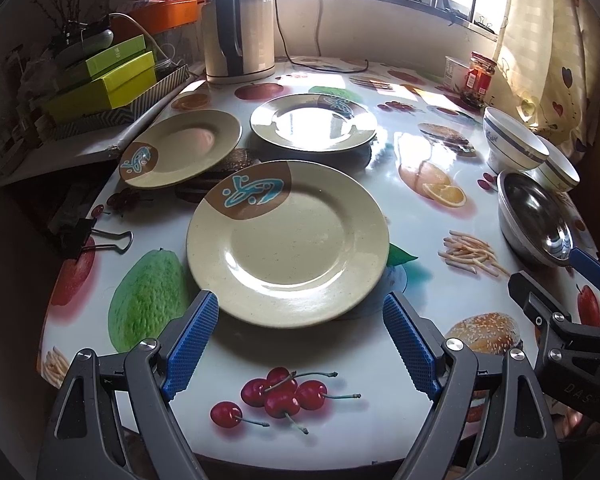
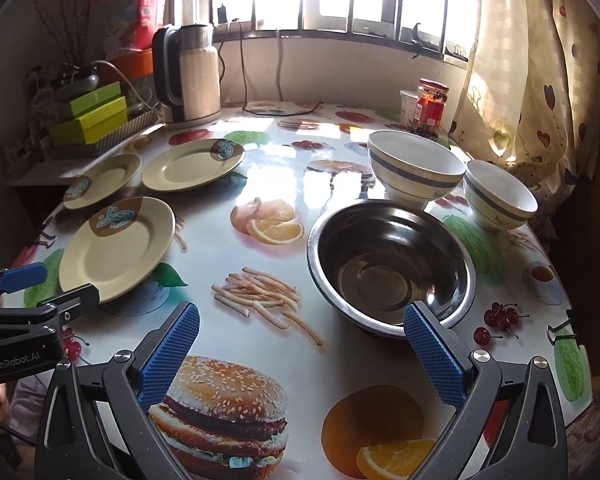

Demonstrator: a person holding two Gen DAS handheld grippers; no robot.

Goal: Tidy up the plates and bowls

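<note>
Left gripper (image 1: 300, 344) jaws apart, empty, at the tabletop's near edge, facing the round beige speckled plate (image 1: 288, 244), brown-and-teal emblem pointing away. Right gripper (image 2: 300, 360) jaws apart, empty, its right pad at the shiny round steel bowl (image 2: 392, 268) rim. Glossy fruit-print tablecloth (image 1: 400, 364).

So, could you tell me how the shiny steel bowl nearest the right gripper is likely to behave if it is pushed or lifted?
The shiny steel bowl looks thin-walled, so probably light and rigid. Its base looks narrow under wide sloping walls, so a rim push may tip it. On the glossy tablecloth it will likely slide.
</note>
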